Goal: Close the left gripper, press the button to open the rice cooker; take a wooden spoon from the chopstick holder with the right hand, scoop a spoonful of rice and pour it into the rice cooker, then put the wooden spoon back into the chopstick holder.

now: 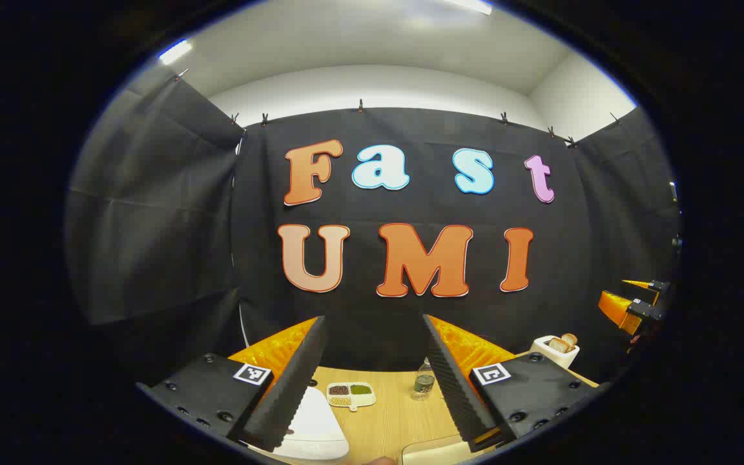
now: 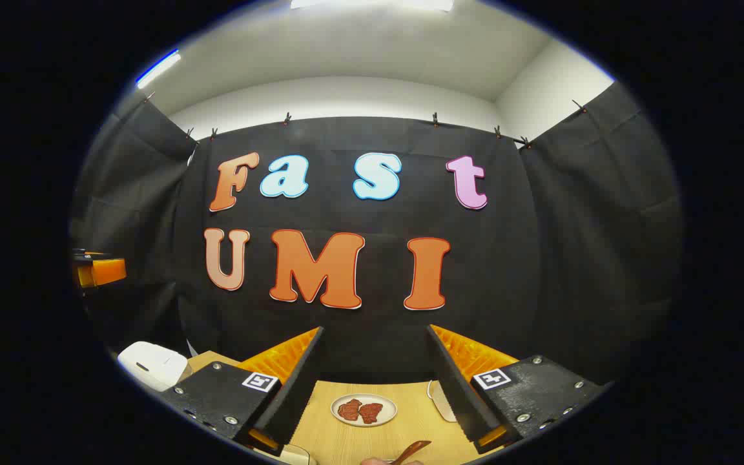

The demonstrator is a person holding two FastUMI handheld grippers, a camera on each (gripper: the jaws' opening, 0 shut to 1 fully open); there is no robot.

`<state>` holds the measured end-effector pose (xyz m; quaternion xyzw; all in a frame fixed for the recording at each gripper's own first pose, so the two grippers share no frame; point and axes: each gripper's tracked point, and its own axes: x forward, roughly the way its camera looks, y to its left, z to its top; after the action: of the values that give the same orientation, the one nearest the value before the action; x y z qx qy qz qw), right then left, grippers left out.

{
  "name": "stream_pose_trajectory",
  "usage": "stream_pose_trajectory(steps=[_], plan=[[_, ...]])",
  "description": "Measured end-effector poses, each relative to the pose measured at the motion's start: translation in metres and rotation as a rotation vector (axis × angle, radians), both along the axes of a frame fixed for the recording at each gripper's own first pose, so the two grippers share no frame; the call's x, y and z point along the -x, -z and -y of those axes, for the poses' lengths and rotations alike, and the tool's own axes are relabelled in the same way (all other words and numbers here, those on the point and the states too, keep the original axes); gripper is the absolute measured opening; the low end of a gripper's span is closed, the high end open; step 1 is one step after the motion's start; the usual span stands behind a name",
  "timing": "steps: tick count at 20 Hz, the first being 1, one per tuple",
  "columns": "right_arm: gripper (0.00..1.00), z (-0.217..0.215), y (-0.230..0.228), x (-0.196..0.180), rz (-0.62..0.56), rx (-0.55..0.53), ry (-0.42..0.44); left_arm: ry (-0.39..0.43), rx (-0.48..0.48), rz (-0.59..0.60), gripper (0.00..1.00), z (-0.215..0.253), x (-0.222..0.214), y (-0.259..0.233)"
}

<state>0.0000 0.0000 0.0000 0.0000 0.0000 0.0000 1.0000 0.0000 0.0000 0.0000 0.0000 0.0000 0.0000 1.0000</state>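
Bystanders on the wooden table

In the left gripper view, a divided dish of beans sits at the table's middle, a glass bottle at its three o'clock, a white toaster holding bread further toward two o'clock. In the right gripper view, a plate with two reddish pieces lies centrally, a pale dish at its three o'clock.

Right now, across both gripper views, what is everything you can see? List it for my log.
Rice cooker: one, white, table's left edge, lid shut.
Divided dish: one, white, holding dark, green and tan grains, mid-table.
Bottle: one, clear, right of the dish.
Toaster: one, white, bread in it, far right.
Plate: one, white, two reddish-brown pieces on it.
Wooden spoon: one, brown, near edge.
Table: one, light wood.
Left hand-held gripper: open, empty.
Right hand-held gripper: open, empty.
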Motion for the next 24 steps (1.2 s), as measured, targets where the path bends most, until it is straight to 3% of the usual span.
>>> stream_pose_trajectory(steps=[6,7,8,15,24], plan=[[0.94,-0.006,-0.004,0.001,0.009,-0.016,-0.007,-0.027,0.003,-0.013,0.98,-0.012,0.006,0.004],[0.99,-0.006,-0.004,0.001,0.008,-0.008,-0.007,-0.032,0.001,-0.017,0.98,-0.014,0.006,0.005],[0.94,-0.007,-0.005,0.001,0.009,-0.001,-0.008,-0.038,-0.002,-0.017,0.98,-0.016,0.007,0.004],[0.94,-0.016,-0.011,-0.004,0.021,0.02,-0.025,-0.078,-0.012,0.018,0.98,-0.035,0.007,-0.012],[0.94,-0.017,-0.008,-0.004,0.012,0.028,-0.017,-0.117,0.016,-0.074,0.97,-0.059,-0.005,0.004]])
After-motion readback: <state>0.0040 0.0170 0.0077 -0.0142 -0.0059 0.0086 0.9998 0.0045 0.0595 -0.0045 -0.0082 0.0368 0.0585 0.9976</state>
